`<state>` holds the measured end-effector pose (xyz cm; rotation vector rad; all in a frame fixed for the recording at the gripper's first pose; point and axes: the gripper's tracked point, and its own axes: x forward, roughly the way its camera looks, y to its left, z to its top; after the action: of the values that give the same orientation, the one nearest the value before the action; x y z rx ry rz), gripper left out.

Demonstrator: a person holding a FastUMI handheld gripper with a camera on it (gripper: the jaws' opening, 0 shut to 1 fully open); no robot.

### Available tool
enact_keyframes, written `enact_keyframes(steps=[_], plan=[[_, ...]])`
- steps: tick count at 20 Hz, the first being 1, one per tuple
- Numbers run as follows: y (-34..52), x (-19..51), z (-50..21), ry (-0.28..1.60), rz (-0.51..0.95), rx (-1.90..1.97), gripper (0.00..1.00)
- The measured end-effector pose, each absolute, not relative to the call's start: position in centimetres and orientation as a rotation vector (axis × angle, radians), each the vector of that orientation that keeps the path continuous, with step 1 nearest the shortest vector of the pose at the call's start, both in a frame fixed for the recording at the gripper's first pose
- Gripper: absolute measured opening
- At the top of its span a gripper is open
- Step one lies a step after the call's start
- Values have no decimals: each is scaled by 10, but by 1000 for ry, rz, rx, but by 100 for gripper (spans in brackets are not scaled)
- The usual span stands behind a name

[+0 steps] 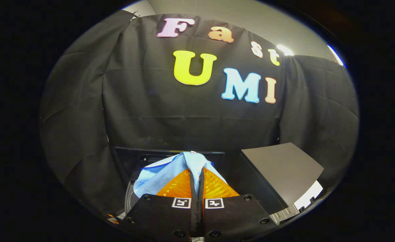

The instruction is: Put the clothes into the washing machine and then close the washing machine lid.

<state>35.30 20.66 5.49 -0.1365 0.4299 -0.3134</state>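
Washer (133, 161), dark and open-topped, sits below and beyond the fingers, its grey lid (281, 171) raised to the right. Pale blue cloth (164, 174), soft and creased, drapes over the orange fingers (179, 186) above the opening. The gripper (196, 174) has its 2 fingers pinched together on that cloth.

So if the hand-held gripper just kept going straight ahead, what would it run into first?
The hand-held gripper, shut on the blue cloth, probably meets the washing machine's raised lid first, with the black booth wall behind; depth is unclear.
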Motion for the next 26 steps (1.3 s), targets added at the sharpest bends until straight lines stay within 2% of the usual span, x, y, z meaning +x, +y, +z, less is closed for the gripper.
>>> enact_keyframes(steps=[10,26], plan=[[234,368,-41,525,-290,-89,1],[232,373,-173,734,-268,-52,2]])
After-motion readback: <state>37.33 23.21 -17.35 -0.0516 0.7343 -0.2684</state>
